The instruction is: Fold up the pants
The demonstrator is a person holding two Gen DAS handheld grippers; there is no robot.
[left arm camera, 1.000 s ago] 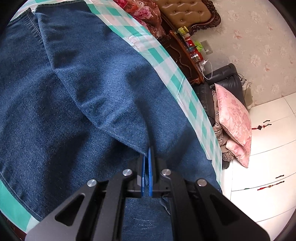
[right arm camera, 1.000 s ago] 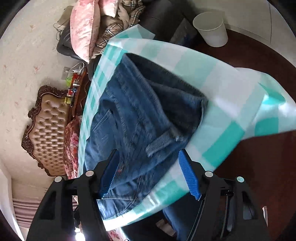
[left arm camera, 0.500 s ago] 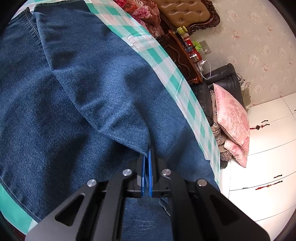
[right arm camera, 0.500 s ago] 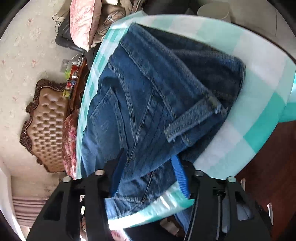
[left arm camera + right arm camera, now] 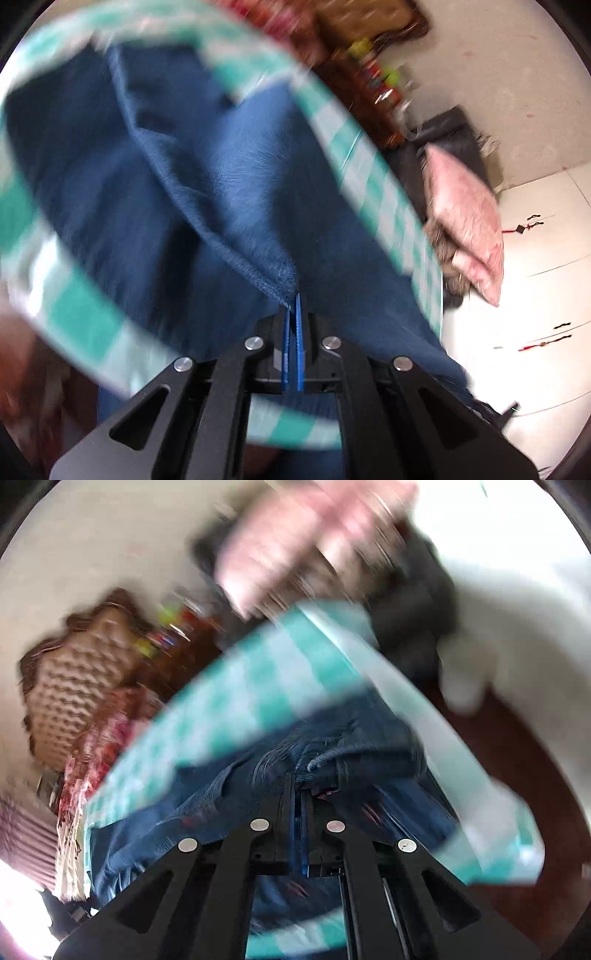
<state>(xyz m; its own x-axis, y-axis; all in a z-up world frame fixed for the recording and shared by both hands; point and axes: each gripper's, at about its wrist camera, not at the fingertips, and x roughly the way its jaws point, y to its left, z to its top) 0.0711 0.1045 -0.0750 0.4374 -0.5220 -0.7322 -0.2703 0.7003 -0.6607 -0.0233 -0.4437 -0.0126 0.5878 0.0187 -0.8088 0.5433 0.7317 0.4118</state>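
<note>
Left gripper pinching a fold of denim

The left gripper [image 5: 293, 301] has its blue fingers [image 5: 299, 332] pressed together on a raised edge of the blue pants [image 5: 207, 206], which lie blurred across the green-and-white checked cloth [image 5: 79, 325] on the worktop. A pink cushion [image 5: 465, 218] sits off to the right, beside white drawers [image 5: 535, 295].

Blue denim pants [image 5: 229, 192], coarse woven cloth, matt, fuzzy at the hem. Teal-and-white checked tablecloth [image 5: 373, 177], smooth with a slight sheen. Left tool [image 5: 293, 306]: matt black plastic frame, shiny metal rivets, ribbed blue pads.
</note>
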